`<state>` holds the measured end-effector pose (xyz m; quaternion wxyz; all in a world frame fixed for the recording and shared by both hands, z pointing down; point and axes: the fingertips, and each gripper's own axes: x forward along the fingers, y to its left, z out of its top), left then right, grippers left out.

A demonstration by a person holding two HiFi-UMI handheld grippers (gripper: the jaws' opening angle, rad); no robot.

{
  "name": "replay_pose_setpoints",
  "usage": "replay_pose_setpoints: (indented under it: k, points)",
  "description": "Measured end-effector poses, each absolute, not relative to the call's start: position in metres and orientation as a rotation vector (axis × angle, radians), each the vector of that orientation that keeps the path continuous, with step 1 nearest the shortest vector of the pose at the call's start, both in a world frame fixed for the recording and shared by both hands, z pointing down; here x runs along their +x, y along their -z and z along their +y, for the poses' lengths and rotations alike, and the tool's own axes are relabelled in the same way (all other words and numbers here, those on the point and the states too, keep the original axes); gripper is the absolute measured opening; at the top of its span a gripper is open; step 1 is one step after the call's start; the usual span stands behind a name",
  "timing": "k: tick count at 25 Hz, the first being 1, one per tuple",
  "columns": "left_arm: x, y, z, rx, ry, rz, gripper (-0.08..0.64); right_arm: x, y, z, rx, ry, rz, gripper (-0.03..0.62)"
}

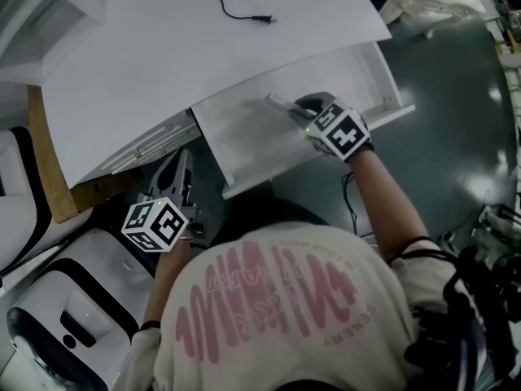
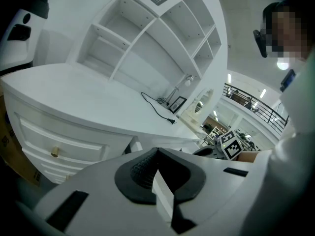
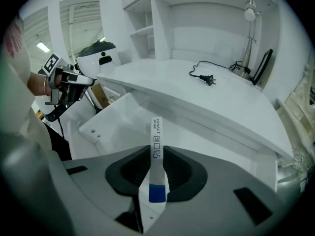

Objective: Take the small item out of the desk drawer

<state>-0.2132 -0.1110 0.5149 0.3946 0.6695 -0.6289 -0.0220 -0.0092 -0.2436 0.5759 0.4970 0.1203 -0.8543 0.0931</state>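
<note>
Strip [image 3: 156, 132] pinched in R hand-held gripper [image 3: 157, 156] above open drawer [image 1: 236, 137]; L hand-held gripper [image 2: 157, 156] pressed together.

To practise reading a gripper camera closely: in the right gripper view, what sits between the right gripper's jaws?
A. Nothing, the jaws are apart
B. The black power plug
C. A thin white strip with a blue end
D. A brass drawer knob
C: the right gripper has its jaws closed on a thin white strip, printed on one side and blue at its near end, held over the open drawer.
</note>
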Motion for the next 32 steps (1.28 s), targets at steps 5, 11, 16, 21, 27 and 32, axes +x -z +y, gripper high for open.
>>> replay_pose_setpoints:
  k: [5,11,16,21,27,32]
  points:
    - [-0.202,-0.499,-0.119,1.754,0.063,-1.586,0.028,-0.002,-0.550,-0.248,0.383,-0.238,-2.120,0.092]
    - [-0.183,-0.476,-0.124,1.817,0.055,-1.578,0.028,0.015,-0.510,-0.245,0.504,-0.258,-2.206,0.092]
    - [-0.160,-0.452,-0.134,1.904,0.067,-1.562,0.028,0.034,-0.471,-0.239,0.632,-0.266,-2.293,0.092]
    - [-0.137,-0.427,-0.137,1.983,0.074,-1.549,0.028,0.058,-0.434,-0.231,0.752,-0.287,-2.369,0.092]
    - [-0.117,-0.400,-0.142,2.052,0.090,-1.551,0.028,0.088,-0.386,-0.228,0.909,-0.277,-2.464,0.092]
    - [-0.103,-0.377,-0.135,2.100,0.101,-1.544,0.028,0.109,-0.347,-0.217,1.020,-0.289,-2.538,0.092]
